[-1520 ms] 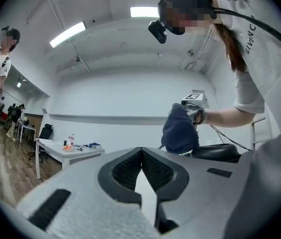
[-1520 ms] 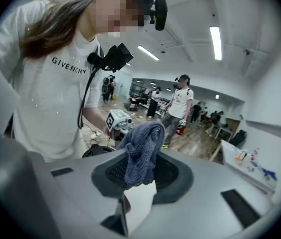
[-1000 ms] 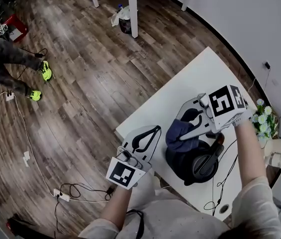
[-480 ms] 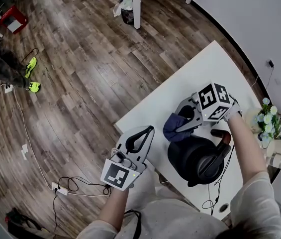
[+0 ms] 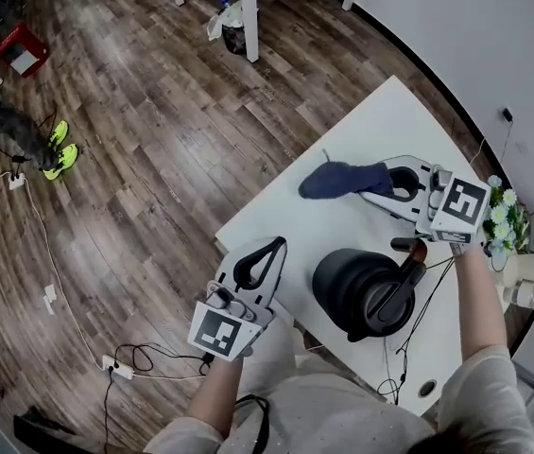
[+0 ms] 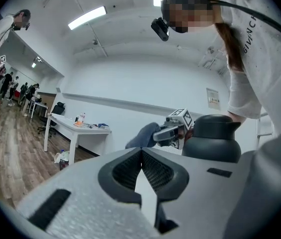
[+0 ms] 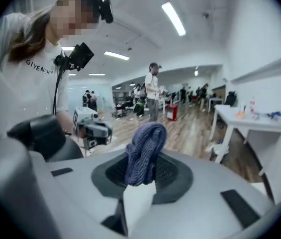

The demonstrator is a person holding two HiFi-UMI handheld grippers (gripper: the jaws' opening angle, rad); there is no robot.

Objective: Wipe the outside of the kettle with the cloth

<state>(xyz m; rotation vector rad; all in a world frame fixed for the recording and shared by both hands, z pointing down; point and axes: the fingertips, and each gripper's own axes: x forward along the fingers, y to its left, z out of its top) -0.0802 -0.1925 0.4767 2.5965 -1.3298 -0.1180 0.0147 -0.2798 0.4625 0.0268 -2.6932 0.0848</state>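
Wipe interrupted: the right gripper (image 5: pixel 369 182), its jaws clamped on the blue cloth (image 5: pixel 337 180), has swung away from the black kettle (image 5: pixel 356 291), where the cloth lay against the body a second ago. The cloth now hangs over bare tabletop (image 5: pixel 380 126) beyond the standing kettle, probably a pause between strokes or the end of the wipe. The left gripper (image 5: pixel 268 250) hovers off the tabletop's near edge. The head view shows the gap between cloth and kettle. Only the gripper views show the jaws: the right pinching bunched cloth, the left closed on nothing.
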